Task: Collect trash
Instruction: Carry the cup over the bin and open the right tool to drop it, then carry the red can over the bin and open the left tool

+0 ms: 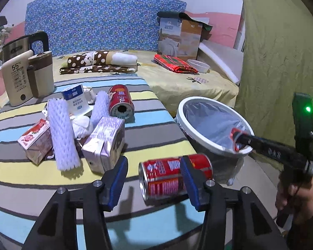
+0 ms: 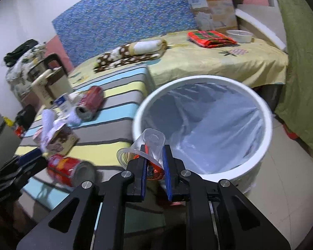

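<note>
The white bin (image 2: 202,125) sits just ahead of the right claw (image 2: 154,162), which is pinching 1 clear plastic cup (image 2: 150,143) over its near rim. The left claw (image 1: 154,170) is spread, with 1 of 2 red cans (image 1: 167,177) between its blue pads on the striped worktop (image 1: 152,125).

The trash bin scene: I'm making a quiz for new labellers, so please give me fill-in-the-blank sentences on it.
1. The right gripper is shut on a clear plastic ____.
2. The bin is lined with a clear plastic ____.
3. The red can nearest the left gripper lies on its ____.
4. The cloth under the trash has a pattern of ____.

Missing words: cup; bag; side; stripes
</note>
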### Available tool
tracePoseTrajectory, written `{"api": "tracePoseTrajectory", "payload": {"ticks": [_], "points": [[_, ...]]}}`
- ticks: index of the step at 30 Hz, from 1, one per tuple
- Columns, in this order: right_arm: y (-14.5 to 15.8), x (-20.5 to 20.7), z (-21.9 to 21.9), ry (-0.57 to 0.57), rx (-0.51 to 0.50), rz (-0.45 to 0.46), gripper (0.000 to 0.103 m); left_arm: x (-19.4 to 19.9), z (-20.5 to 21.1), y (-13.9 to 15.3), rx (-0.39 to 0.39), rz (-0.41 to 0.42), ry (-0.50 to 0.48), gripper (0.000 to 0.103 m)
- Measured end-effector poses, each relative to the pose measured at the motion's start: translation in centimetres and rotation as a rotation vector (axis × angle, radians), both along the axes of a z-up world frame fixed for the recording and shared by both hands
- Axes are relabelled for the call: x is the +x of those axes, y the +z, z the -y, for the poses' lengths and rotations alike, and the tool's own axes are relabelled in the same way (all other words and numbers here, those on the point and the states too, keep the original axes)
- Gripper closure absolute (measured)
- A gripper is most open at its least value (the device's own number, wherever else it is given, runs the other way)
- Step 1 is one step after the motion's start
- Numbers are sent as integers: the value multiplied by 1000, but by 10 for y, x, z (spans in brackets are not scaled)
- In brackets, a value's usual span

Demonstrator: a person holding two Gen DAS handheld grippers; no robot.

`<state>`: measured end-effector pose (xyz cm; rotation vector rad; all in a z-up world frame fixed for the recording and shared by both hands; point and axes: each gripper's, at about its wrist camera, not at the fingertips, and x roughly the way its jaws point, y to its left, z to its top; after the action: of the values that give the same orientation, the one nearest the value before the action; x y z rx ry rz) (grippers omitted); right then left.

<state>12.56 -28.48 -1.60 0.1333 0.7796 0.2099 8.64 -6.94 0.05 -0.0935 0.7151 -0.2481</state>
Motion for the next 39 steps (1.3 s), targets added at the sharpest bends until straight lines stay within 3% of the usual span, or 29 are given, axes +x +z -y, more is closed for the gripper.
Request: {"api": "tracePoseTrajectory", "payload": {"ticks": [4, 12, 19, 20, 22, 23, 27, 33, 39], "points": [[-9, 16, 5, -84, -121, -24, 70, -4, 3, -2, -6, -5, -21, 46], [-7, 9, 9, -78, -107, -33, 70, -8, 11, -10, 4, -21, -63, 35], [2, -4, 8, -64, -64, -6, 70, -1, 20, -18, 10, -42, -71, 34], [2, -4, 7, -61, -58, -5, 70, -2, 23, -18, 10, -34, -71, 31], [2, -6, 6, -52, -45, -4, 70, -1, 26, -18, 5, -28, -70, 14], [2, -6, 6, -49, -40, -3, 70, -1, 28, -18, -8, -29, -73, 12], [1, -8, 6, -44, -24, -4, 70, 4, 35, -20, -2, -39, -56, 11], [-3, -10, 8, -37, 0, -9, 70, 16, 51, -26, 66, -63, -17, 11], [-4, -14, 15, -37, 28, -3, 70, 22, 49, -27, 52, -72, 3, 15]]}}
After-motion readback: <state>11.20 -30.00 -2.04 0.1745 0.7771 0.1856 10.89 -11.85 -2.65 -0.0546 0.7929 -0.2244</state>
